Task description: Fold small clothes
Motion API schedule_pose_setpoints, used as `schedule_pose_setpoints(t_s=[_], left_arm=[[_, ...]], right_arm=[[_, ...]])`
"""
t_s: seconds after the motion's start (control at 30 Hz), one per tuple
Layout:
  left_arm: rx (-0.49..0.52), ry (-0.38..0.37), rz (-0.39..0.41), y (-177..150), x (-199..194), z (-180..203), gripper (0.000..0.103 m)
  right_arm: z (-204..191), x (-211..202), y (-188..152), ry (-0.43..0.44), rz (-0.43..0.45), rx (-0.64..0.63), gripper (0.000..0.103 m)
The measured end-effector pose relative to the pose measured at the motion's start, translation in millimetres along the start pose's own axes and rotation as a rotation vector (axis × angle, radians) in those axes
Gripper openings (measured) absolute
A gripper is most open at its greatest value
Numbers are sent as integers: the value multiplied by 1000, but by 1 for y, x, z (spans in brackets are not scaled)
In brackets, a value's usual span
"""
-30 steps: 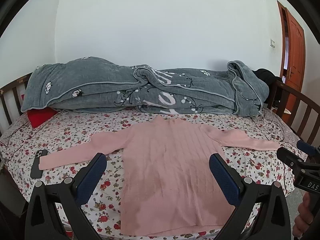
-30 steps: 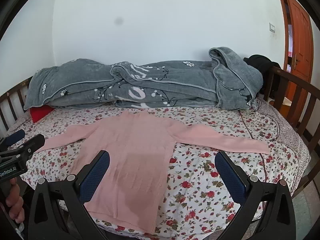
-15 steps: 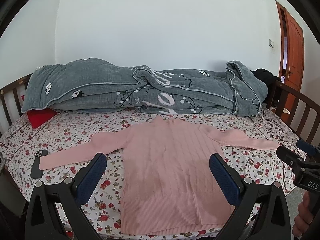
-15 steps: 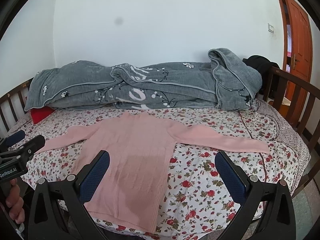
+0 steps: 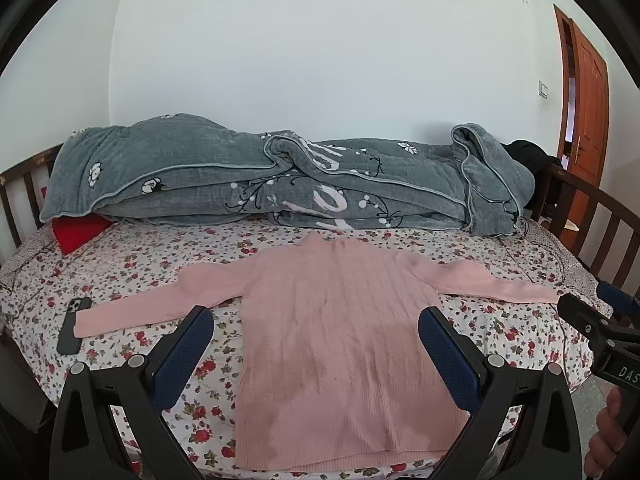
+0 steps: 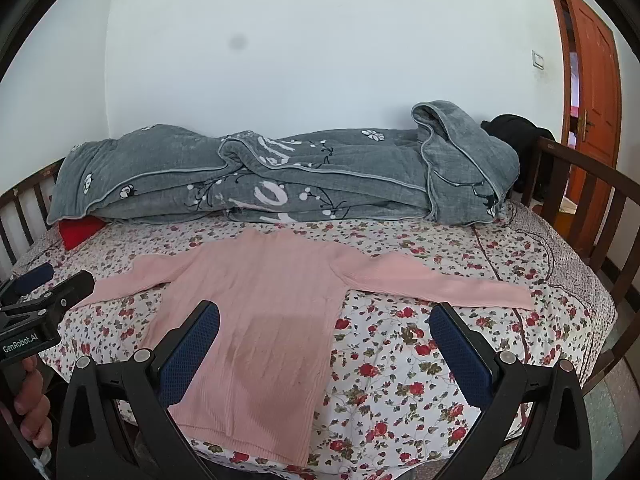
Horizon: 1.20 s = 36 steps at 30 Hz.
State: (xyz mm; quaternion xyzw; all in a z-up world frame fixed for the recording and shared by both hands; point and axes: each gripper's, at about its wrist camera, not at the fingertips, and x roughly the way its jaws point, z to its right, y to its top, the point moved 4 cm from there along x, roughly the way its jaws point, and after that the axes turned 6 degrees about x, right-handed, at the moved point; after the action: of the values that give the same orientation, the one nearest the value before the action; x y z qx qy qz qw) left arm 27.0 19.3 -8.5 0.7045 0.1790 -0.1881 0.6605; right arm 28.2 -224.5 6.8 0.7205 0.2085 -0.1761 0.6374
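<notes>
A pink ribbed sweater (image 5: 344, 328) lies flat on the floral bed sheet, both sleeves spread out sideways; it also shows in the right wrist view (image 6: 264, 300). My left gripper (image 5: 316, 344) is open and empty, held above the sweater's lower body. My right gripper (image 6: 326, 340) is open and empty, above the sweater's right hem and the sheet. Each gripper shows at the edge of the other's view, the right one (image 5: 600, 332) and the left one (image 6: 44, 300).
A folded grey quilt (image 5: 280, 184) lies along the back of the bed. A black phone (image 5: 73, 330) lies by the left sleeve end. A red cushion (image 5: 78, 230) sits at back left. Wooden rails (image 6: 592, 208) bound the bed. An orange door (image 6: 592, 92) stands right.
Both grippers have risen or tilted slightly; the sweater sits a little lower in both views. Nothing was grasped and the sweater has not moved.
</notes>
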Motion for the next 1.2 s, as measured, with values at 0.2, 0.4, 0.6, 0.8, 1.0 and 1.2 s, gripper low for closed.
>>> schedule_pose_setpoints(t_s=[0.2,0.4,0.6,0.8,1.0,1.2], left_arm=[[9,3,23,2,0,1,103],[-17,-9,6,-2,13,-6,103],[-25,-8,-13,-8,39,-21,103],[-115,4,-43,-40,79,-67,103],[-278,52,-107,-87,127,-149,97],[-386,152,-151,-126,158,-235,94]], right_arm=[[-4,0,2,1,8,-12,103],[-10,5,1,0,17,-34,103],[-16,21,-2,14,17,-51,103],[-18,61,-18,59,-41,-10,103],[-7,101,-34,10,-39,-12,102],[-12,130,-49,-1,-46,-21,101]])
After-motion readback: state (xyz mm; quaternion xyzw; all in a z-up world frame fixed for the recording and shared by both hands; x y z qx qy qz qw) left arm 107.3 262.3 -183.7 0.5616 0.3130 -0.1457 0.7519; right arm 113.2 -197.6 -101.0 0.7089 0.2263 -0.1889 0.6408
